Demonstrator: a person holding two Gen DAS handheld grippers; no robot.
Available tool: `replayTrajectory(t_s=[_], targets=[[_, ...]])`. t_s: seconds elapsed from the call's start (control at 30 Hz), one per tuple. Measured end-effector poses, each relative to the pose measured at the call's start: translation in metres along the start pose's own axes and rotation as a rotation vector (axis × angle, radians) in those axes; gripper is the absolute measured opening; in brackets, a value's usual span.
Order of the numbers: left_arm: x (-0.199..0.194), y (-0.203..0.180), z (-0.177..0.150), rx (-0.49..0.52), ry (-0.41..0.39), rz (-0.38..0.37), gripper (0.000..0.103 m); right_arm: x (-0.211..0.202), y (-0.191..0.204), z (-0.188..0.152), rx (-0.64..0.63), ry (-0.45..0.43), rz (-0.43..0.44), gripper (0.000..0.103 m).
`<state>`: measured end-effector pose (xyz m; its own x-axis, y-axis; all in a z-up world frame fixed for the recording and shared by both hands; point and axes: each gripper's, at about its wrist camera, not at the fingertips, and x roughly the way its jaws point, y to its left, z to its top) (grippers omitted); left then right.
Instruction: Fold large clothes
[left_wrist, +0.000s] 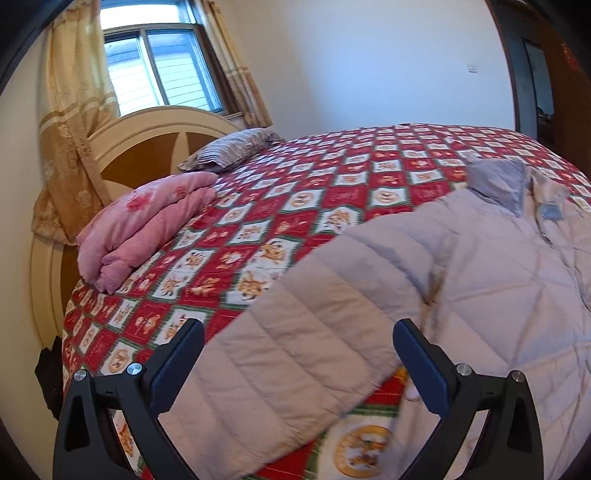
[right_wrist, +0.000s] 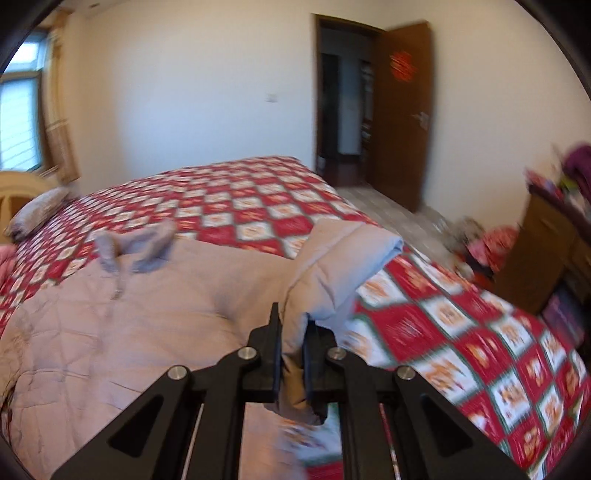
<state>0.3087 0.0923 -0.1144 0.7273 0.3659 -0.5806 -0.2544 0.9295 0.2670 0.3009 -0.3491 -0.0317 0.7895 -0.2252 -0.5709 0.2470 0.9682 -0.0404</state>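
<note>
Holding: my right hand-held gripper (right_wrist: 293, 354) is clamped on the sleeve cuff (right_wrist: 295, 384) of the beige quilted puffer jacket (right_wrist: 129, 332).
Left hand-held gripper (left_wrist: 299, 350): apart, over the other sleeve (left_wrist: 295, 332).
Jacket: spread on the red patterned bed (right_wrist: 461, 332).
Technique: I'd carry the cuff across the chest, keeping it taut.

The left gripper (left_wrist: 298, 363) hangs over a sleeve (left_wrist: 295, 332) of the pale quilted jacket (left_wrist: 498, 295) — its jaws stand wide apart, holding nothing. The jacket lies on a red checked bedspread (left_wrist: 314, 192). A folded pink blanket (left_wrist: 144, 229) rests near the headboard (left_wrist: 147, 147).
</note>
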Motion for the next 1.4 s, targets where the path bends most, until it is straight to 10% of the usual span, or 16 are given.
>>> replayTrajectory(t_s=[0.77, 0.87, 0.93, 0.97, 1.13, 1.4], targets=[[0.049, 0.038, -0.005, -0.043, 0.056, 0.048, 0.102, 0.055, 0.267, -0.059, -0.298, 0.081, 0.346, 0.011], [0.044, 0.032, -0.001, -0.034, 0.054, 0.044, 0.102, 0.063, 0.276, -0.067, -0.305, 0.142, 0.398, 0.031], [0.034, 0.025, 0.006, -0.027, 0.031, 0.039, 0.102, 0.055, 0.270, -0.070, -0.302, 0.148, 0.441, 0.081], [0.031, 0.022, 0.009, -0.025, 0.021, 0.035, 0.102, 0.048, 0.264, -0.071, -0.298, 0.128, 0.451, 0.086], [0.004, -0.027, 0.034, -0.009, -0.036, -0.026, 0.102, 0.014, 0.203, -0.078, -0.294, 0.065, 0.450, 0.087], [-0.025, -0.175, 0.049, 0.159, -0.097, -0.098, 0.102, 0.037, 0.061, -0.077, -0.058, 0.114, 0.188, 0.082]])
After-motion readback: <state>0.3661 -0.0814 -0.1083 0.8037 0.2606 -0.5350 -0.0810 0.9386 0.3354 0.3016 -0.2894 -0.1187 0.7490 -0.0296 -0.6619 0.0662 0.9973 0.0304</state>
